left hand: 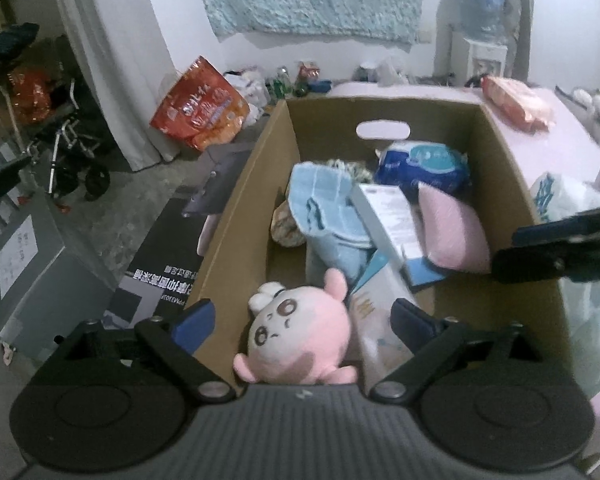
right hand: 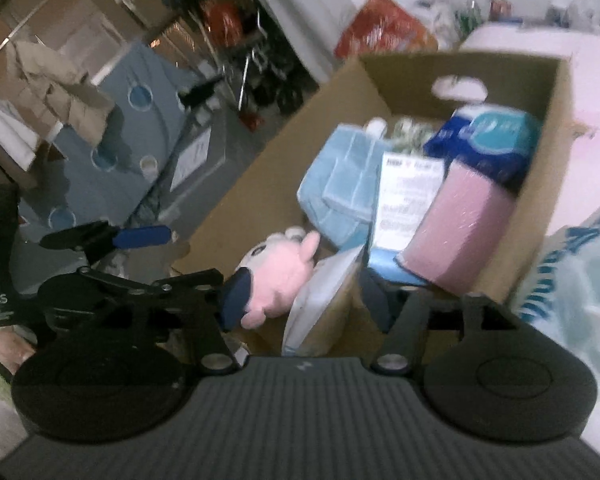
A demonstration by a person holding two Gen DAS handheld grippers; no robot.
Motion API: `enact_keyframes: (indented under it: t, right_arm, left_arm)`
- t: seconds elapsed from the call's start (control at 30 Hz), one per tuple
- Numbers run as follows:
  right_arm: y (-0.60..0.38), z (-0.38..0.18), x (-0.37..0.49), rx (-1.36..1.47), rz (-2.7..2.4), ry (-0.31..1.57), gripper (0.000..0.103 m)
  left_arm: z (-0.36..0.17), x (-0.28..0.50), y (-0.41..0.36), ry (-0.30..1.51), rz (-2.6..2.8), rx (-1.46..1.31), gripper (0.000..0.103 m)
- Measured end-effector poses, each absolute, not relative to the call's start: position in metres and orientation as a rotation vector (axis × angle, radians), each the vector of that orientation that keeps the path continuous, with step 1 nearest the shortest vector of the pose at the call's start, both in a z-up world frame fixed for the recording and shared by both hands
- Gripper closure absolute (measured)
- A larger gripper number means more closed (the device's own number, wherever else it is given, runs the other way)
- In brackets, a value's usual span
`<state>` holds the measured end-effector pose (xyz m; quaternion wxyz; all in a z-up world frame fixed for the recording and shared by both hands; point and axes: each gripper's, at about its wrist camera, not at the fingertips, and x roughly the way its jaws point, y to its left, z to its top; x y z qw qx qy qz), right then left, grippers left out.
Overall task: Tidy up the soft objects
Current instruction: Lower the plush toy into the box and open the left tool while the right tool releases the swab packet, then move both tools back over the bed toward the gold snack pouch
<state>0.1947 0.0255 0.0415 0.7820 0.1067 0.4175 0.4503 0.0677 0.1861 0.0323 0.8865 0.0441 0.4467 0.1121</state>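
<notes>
My left gripper [left hand: 304, 320] hangs spread wide and empty over the corrugated cardboard box [left hand: 240, 200]; my right gripper [right hand: 304, 292] is parted too, gripping nothing. The round pink plush toy [left hand: 300, 332] lies loose at the box's near end, beside a folded blue terry towel [left hand: 328, 208], a pink sponge block [left hand: 452, 232] and a glossy blue tissue pack [left hand: 424, 168].

A pink-covered bed [left hand: 560, 148] carries an open cardboard box [left hand: 512, 168] with a hand slot in its far wall. Beside the box on the cover lie a pinkish-orange packet [left hand: 518, 104] toward the far end and a white plastic bag with blue print [left hand: 560, 196] nearer, just beside the box's wall.
</notes>
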Motion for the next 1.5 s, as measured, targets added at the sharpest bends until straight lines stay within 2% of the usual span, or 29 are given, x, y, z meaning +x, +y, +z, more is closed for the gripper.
enact_keyframes:
  t: [0.1, 0.27, 1.07, 1.13, 1.27, 1.5]
  right_arm:
    - [0.009, 0.050, 0.182, 0.206, 0.946, 0.831, 0.025]
    - [-0.013, 0.059, 0.161, 0.174, 0.928, 0.767, 0.019]
    - [-0.105, 0.084, 0.086, 0.193, 0.810, 0.602, 0.015]
    - [-0.117, 0.085, 0.075, 0.196, 0.779, 0.577, 0.013]
    - [-0.141, 0.084, 0.053, 0.195, 0.702, 0.517, 0.001]
    - [-0.186, 0.059, 0.022, 0.209, 0.517, 0.513, 0.001]
  left_arm:
    - [0.036, 0.065, 0.176, 0.904, 0.239, 0.073, 0.004]
    - [0.040, 0.062, 0.160, 0.896, 0.260, 0.063, 0.004]
    - [0.063, 0.023, 0.087, 0.812, 0.195, 0.080, 0.004]
    - [0.064, 0.019, 0.081, 0.795, 0.186, 0.077, 0.003]
    - [0.061, 0.010, 0.067, 0.750, 0.136, 0.025, 0.001]
    - [0.042, 0.009, 0.036, 0.719, -0.028, 0.002, 0.000]
